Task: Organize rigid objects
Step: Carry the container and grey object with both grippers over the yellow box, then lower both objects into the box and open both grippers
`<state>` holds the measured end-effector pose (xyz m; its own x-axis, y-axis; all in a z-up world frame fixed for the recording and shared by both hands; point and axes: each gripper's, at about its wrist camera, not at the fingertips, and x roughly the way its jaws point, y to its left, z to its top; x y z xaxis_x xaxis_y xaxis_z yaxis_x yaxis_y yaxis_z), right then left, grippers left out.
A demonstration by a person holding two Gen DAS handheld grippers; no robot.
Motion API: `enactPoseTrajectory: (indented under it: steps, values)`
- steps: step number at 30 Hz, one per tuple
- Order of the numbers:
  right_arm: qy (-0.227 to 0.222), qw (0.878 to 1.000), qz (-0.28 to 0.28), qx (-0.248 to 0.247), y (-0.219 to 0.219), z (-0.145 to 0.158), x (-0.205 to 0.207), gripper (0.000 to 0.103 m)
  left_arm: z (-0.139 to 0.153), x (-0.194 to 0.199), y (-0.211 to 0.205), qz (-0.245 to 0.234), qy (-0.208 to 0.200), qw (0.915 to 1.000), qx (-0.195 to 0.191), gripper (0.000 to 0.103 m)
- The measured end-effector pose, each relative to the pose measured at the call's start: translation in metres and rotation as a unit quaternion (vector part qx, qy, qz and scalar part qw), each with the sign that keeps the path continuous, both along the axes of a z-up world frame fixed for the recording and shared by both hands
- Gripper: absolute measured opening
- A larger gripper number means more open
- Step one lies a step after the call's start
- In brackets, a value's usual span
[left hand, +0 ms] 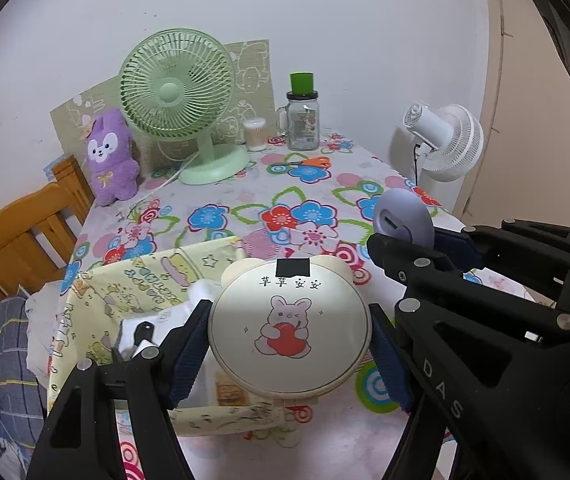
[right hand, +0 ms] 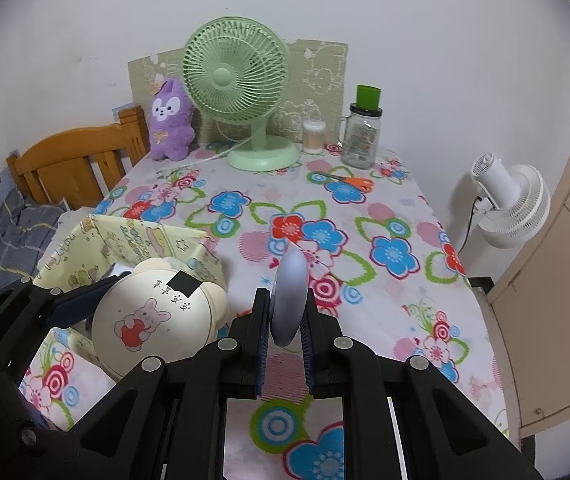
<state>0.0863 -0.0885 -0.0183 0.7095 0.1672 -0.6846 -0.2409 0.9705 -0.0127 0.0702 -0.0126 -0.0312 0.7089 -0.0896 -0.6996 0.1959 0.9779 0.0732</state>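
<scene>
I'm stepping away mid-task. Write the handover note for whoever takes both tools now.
Left tool: shut on the cream round bear-eared case with a rabbit picture, held over the yellow printed fabric storage box.
Right tool: shut on the lilac flat round disc, held edge-up above the floral tablecloth.
Done: both items lifted.
Left: probably place both in the box; the orange-handled scissors remain by the glass jar.
</scene>
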Motion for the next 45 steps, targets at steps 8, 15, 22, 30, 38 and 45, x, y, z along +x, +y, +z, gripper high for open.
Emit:
enactPoseTrajectory:
  steps: [8,15,22,30,38,45]
  values:
    - [0.008,1.000,0.019,0.005,0.028,-0.004,0.009,0.017,-0.003,0.004,0.027,0.015,0.004,0.9999,-0.004,0.077]
    - [0.021,0.999,0.045,0.007,0.057,-0.012,0.018,0.017,-0.011,0.010,0.054,0.037,0.008,0.9993,-0.002,0.077]
    - [0.033,0.997,0.066,0.006,0.083,-0.020,0.027,0.017,-0.018,0.016,0.076,0.055,0.014,0.9984,-0.002,0.076]
    - [0.041,0.996,0.083,-0.010,0.108,-0.029,0.036,0.017,-0.027,0.021,0.099,0.072,0.021,0.9972,0.007,0.076]
    - [0.062,0.993,0.098,-0.009,0.129,-0.045,0.041,0.017,-0.041,0.025,0.117,0.084,0.037,0.9957,0.011,0.076]
    - [0.070,0.992,0.102,-0.006,0.138,-0.051,0.049,0.028,-0.046,0.030,0.125,0.086,0.046,0.9952,0.003,0.077]
